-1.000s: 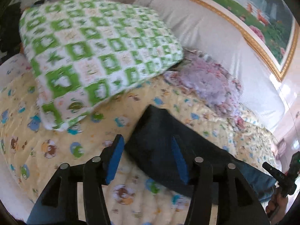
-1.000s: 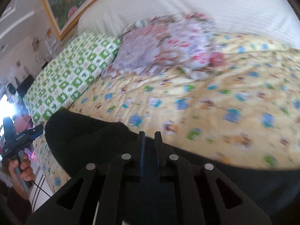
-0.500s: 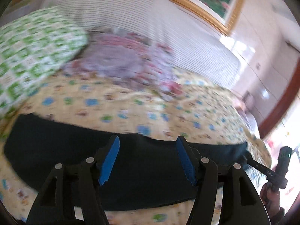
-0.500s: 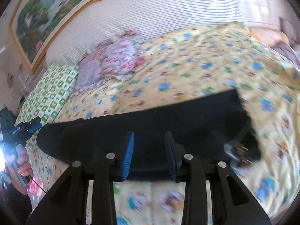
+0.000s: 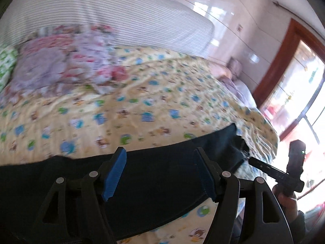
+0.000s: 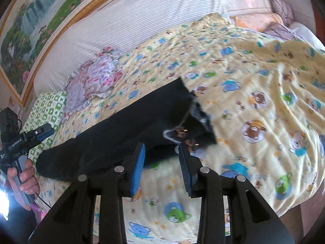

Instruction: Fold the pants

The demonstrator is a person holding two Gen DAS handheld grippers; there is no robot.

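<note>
While the dark pants [image 6: 121, 134] lie in a long strip near the bedspread's [image 6: 254, 77] front edge, both grippers hang above them.
Left gripper [image 5: 159, 172] has just been spreading, nothing between its pads; right gripper [image 6: 161, 167] stands parted, gripping nothing.

The right tongs [image 6: 162, 167] hang over the near edge of the bed [image 6: 264, 81], blue pads apart with nothing between them, after a recent opening that has since levelled off. Dark pants [image 6: 121, 134] lie in a long strip across the yellow bear-print bedspread [image 6: 254, 105], the waistband end with metal buttons just beyond the pads. At far left a hand [image 6: 24, 179] holds the left tongs [image 6: 43, 131]. A floral quilt [image 6: 93, 81] is bunched near the striped headboard [image 6: 132, 24].
</note>
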